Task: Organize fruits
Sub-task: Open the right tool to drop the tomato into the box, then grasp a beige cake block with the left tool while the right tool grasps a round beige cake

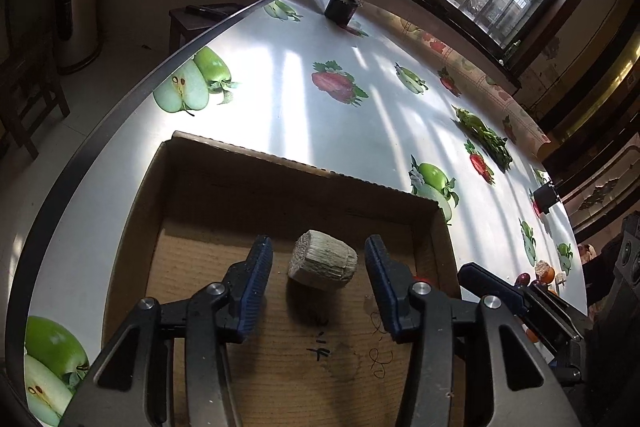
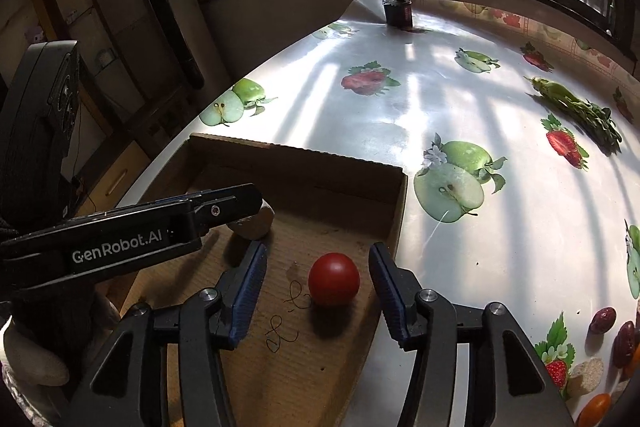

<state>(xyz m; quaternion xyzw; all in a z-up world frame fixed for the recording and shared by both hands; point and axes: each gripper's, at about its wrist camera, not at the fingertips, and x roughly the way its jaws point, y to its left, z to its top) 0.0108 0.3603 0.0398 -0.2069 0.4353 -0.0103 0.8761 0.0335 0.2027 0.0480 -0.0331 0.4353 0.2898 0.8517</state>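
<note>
The left tongs (image 1: 318,285) stand wide open over the floor of a shallow cardboard box (image 1: 224,163), holding nothing. Between the blue pads, clear of both, lies a pale, fibrous stub of a cylinder (image 1: 322,265) on its side on the cardboard. The right tongs (image 2: 318,287) are just as wide apart and also hold nothing; a red tomato (image 2: 334,279) sits between them on the box floor, touching neither pad, beside some scribbled pen marks (image 2: 294,315). In the right wrist view the left tongs reach in from the left, partly covering the pale stub, which lies deeper in the box than the tomato. The box rests on a counter (image 2: 440,115) covered in a cloth printed with apples and strawberries. At the counter's near right edge lie dark red dates (image 2: 602,321) and a small orange fruit (image 2: 596,407), outside the box. A leafy green bunch (image 2: 580,111) lies farther off, and a small dark jar (image 2: 398,9) stands at the far edge.
</note>
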